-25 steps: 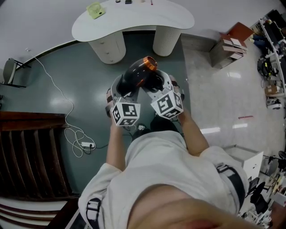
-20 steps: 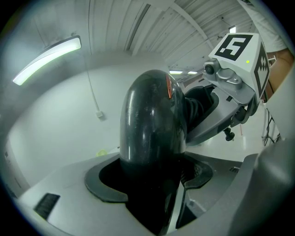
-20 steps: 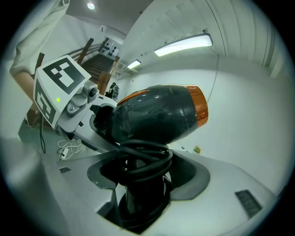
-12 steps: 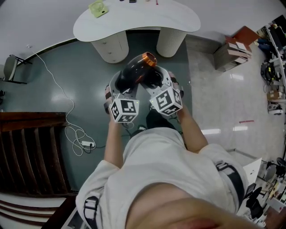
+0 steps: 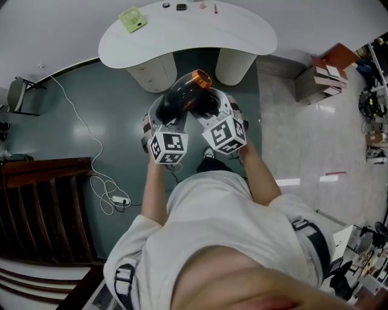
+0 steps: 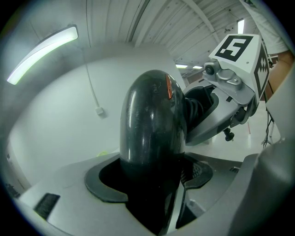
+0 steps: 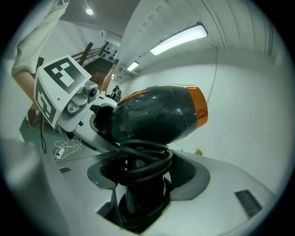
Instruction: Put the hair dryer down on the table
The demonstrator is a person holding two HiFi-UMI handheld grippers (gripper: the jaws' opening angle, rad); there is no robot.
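Note:
A black hair dryer [image 5: 185, 95] with an orange nozzle ring hangs in the air over the teal floor, just short of the white curved table [image 5: 236, 31]. My left gripper [image 5: 163, 115] is shut on the dryer's rounded body [image 6: 152, 120]. My right gripper [image 5: 213, 110] is shut on the handle [image 7: 140, 184], which has the black cord coiled around it. In the right gripper view the barrel [image 7: 161, 117] points right, toward the table top. Each gripper's marker cube shows in the other's view.
A green object [image 5: 131, 18] and a few small items [image 5: 181, 6] lie on the table's far side. A white cable with a power strip [image 5: 115, 198] trails on the floor at left, beside dark wooden stairs [image 5: 36, 212]. Cardboard boxes [image 5: 321, 79] stand at right.
The person has stepped a little toward the table, which now sits lower in the head view. Both grippers keep their hold on the dryer.

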